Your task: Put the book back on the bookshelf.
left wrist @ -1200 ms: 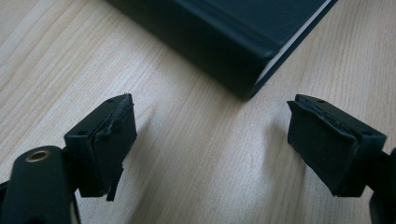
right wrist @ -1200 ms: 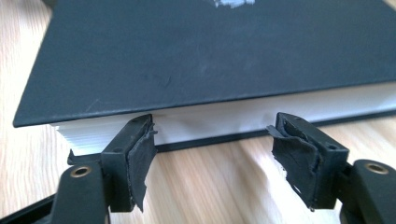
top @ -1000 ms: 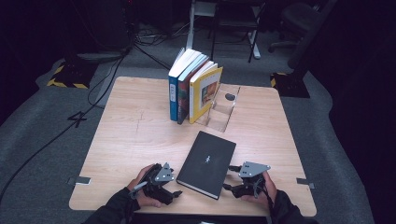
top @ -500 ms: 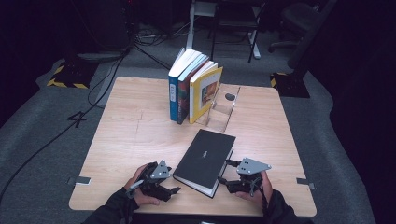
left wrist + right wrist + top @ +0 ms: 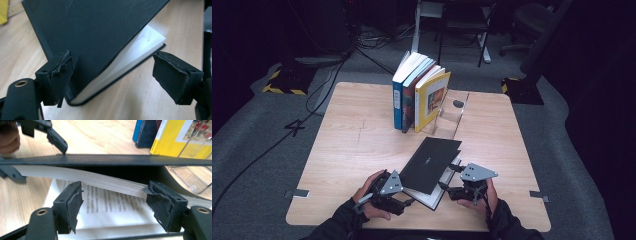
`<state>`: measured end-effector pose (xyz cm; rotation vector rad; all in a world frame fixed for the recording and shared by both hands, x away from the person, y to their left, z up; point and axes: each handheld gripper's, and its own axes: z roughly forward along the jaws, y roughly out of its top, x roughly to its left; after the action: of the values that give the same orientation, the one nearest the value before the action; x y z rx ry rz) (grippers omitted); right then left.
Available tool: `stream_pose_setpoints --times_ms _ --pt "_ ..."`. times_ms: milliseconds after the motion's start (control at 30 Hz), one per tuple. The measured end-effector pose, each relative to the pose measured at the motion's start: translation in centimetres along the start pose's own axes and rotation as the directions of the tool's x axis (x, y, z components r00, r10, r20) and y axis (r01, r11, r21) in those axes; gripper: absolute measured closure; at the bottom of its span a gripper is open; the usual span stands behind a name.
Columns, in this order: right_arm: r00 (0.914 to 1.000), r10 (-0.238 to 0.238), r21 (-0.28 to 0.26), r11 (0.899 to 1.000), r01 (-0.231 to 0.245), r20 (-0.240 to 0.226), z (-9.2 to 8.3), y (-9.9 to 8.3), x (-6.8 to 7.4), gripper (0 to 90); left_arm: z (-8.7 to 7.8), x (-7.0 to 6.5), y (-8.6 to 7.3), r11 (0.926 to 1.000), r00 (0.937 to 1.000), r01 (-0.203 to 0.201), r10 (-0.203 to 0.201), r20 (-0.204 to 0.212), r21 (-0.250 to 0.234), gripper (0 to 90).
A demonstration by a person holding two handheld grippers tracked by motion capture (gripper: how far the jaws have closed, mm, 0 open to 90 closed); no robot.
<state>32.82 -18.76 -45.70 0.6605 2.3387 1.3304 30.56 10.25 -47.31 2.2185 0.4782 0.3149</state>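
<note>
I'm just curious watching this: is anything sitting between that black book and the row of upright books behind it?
Nothing visible does. Between the black book and the upright books lies only bare table. The clear stand sits beside the yellow book, to the right of that stretch.

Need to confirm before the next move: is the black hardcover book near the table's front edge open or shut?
Open: the black hardcover book has its cover and some pages lifted, with printed white pages exposed beneath in the right gripper view.
</note>
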Motion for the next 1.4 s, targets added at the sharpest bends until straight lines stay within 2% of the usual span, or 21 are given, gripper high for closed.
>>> stream_pose_setpoints --times_ms 100,300,333,467,533,600,667,767,833,933,1067,1167,1233,1300,1400 --pt "0.9999 0.005 -0.008 1.000 -0.005 0.011 0.2 0.7 0.0 29.1 0.4 0.1 0.5 1.0000 0.9998 -0.004 0.004 -0.019 -0.002 16.9" --pt "0.9998 0.002 -0.022 1.000 -0.002 0.021 0.8 2.0 -0.1 28.9 1.6 0.1 1.5 1.0000 0.9959 0.000 0.000 -0.091 -0.004 15.9" --pt "0.9998 0.002 -0.022 1.000 -0.002 0.021 0.8 2.0 -0.1 28.9 1.6 0.1 1.5 1.0000 0.9959 0.000 0.000 -0.091 -0.004 16.0" --pt "0.9998 0.006 -0.028 1.000 -0.006 0.017 1.3 2.5 -0.3 28.8 2.4 0.1 2.1 1.0000 0.9889 0.004 -0.004 -0.148 0.000 16.4" --pt "0.9998 0.007 -0.026 1.000 -0.007 0.016 1.3 2.6 -0.3 28.8 2.6 0.2 2.3 0.9999 0.9838 0.012 -0.013 -0.179 -0.006 21.0" --pt "0.9999 0.005 -0.025 1.000 -0.005 0.015 1.4 2.7 -0.4 28.7 2.5 0.5 2.4 0.9989 0.9818 0.036 -0.041 -0.186 -0.028 27.1" --pt "0.9999 0.013 -0.023 1.000 -0.013 0.010 1.4 2.7 -0.5 28.6 2.4 1.0 2.4 0.9975 0.9842 0.055 -0.062 -0.166 -0.045 30.8" --pt "0.9998 0.018 -0.018 1.000 -0.018 -0.002 1.2 2.7 -0.8 29.0 2.0 1.3 2.5 0.9957 0.9849 0.056 -0.068 -0.160 -0.074 36.4" --pt "0.9997 0.026 -0.027 0.999 -0.026 0.001 0.9 2.7 -1.2 32.6 1.8 1.3 2.6 0.9960 0.9848 0.041 -0.054 -0.165 -0.079 40.5" --pt "0.9991 0.042 -0.033 0.999 -0.042 0.003 0.2 2.4 -2.1 31.4 1.7 1.6 2.9 0.9962 0.9836 0.026 -0.040 -0.176 -0.083 44.8" --pt "0.9994 0.014 -0.011 1.000 -0.014 0.030 -0.2 1.8 -2.8 31.2 1.5 1.8 3.1 0.9970 0.9825 0.002 -0.017 -0.186 -0.078 47.8" --pt "0.9994 0.026 0.005 1.000 -0.026 0.022 -0.8 0.6 -4.2 31.5 0.9 2.1 3.2 0.9958 0.9815 -0.005 -0.012 -0.191 -0.091 54.9" --pt "0.9988 0.049 0.012 0.999 -0.049 -0.011 -0.9 -0.1 -5.1 32.8 0.2 2.7 3.0 0.9936 0.9838 0.010 -0.030 -0.177 -0.113 58.6" --pt "0.9985 0.055 0.021 0.998 -0.054 -0.005 -0.8 -0.7 -5.9 33.2 -0.2 3.0 2.9 0.9925 0.9870 0.011 -0.030 -0.158 -0.122 60.8" --pt "0.9980 0.062 0.026 0.998 -0.062 0.015 -0.5 -1.0 -6.7 33.2 -0.8 3.4 2.5 0.9912 0.9941 0.007 -0.022 -0.107 -0.132 61.0"
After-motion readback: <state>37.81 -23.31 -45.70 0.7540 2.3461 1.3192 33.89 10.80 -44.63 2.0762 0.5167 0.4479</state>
